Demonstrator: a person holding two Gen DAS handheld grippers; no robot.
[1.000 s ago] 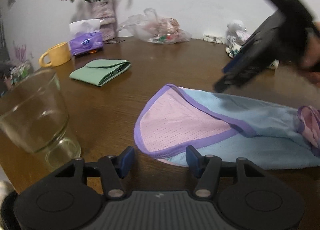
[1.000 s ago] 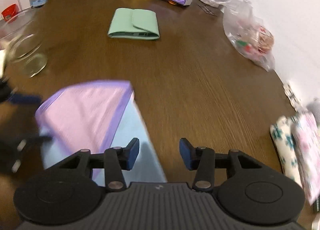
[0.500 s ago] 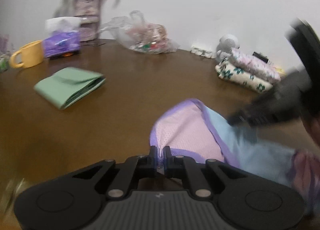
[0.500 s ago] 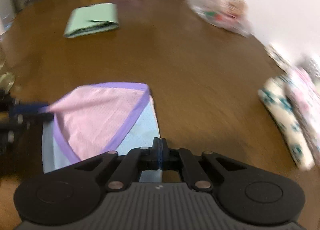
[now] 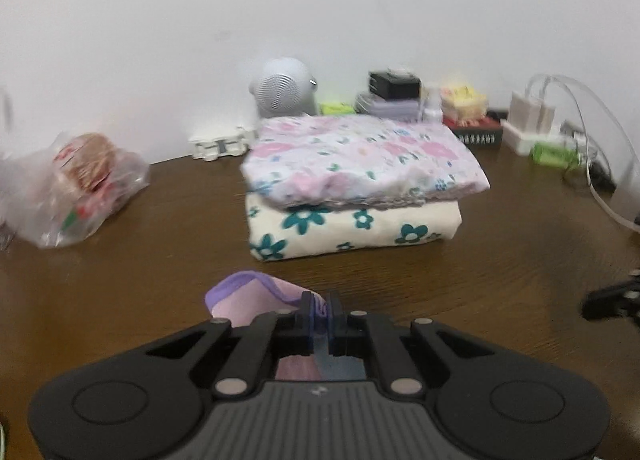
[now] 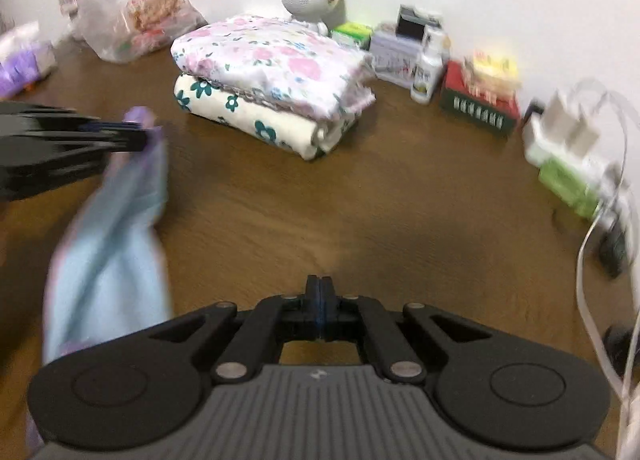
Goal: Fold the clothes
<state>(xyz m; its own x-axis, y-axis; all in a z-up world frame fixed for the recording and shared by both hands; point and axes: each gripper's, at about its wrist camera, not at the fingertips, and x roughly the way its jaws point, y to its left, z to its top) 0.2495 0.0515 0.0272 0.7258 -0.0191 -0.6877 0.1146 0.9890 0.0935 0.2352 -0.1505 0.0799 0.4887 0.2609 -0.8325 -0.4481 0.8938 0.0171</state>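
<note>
The left gripper (image 5: 319, 310) has its fingers clamped on the purple-trimmed edge of the light blue garment (image 6: 108, 244), which hangs lifted above the worktop (image 6: 360, 196). The right gripper (image 6: 319, 300) has its fingers pressed together; whether cloth sits between them I cannot tell. Carry the held edge level so the trim lines up. A clear plastic bag (image 5: 76, 188) holds packaged food.

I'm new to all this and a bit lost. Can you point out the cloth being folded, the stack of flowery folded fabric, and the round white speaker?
blue and pink cloth (image 6: 108, 260): right wrist view, its hanging blue panel.
flowery stack (image 5: 360, 156): left wrist view, top pink-flowered piece.
white speaker (image 5: 280, 90): left wrist view, its grille.
</note>
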